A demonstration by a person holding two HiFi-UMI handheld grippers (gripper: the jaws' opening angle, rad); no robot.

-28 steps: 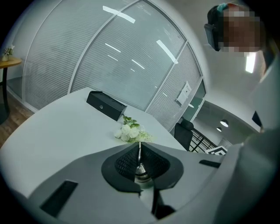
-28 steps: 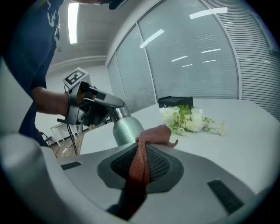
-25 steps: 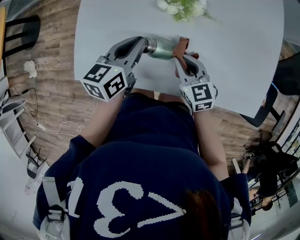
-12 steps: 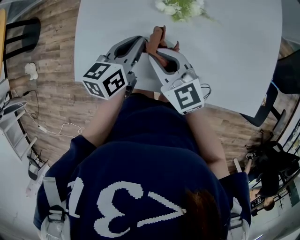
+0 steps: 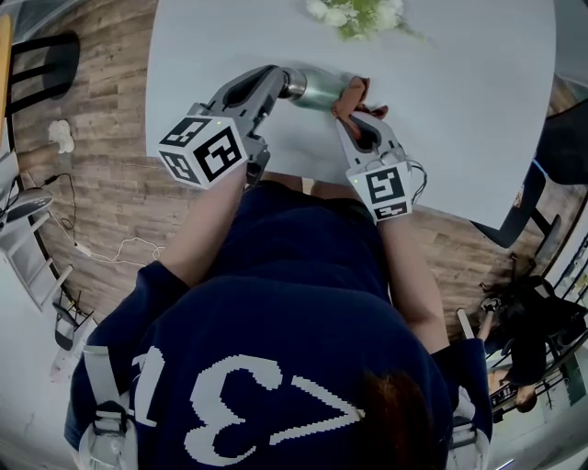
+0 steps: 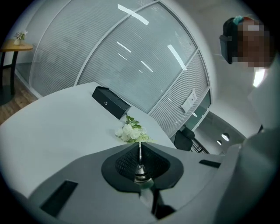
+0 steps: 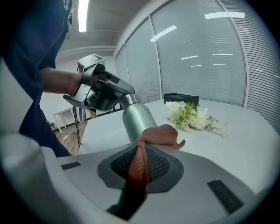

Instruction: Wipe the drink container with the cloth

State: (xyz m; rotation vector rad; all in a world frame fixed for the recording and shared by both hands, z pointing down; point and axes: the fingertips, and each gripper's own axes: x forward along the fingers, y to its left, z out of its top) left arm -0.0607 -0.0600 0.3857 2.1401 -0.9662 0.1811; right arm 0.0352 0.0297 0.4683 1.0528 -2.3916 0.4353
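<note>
A green metal drink bottle lies level just above the white table. My left gripper is shut on its silver neck end, which shows as a thin metal piece between the jaws in the left gripper view, where the left gripper fills the foreground. My right gripper is shut on a reddish-brown cloth. In the right gripper view the cloth runs from the right gripper and its bunched end lies on the bottle's rounded far end. The left gripper shows beyond it.
A small bunch of white flowers lies on the table beyond the bottle, also in the right gripper view as flowers. A black box sits farther back. A dark chair stands left of the table on the wood floor.
The right gripper swept the cloth left along the bottle to the left gripper, then back right to the bottle's far end. The left gripper stayed put and rolled slightly.
</note>
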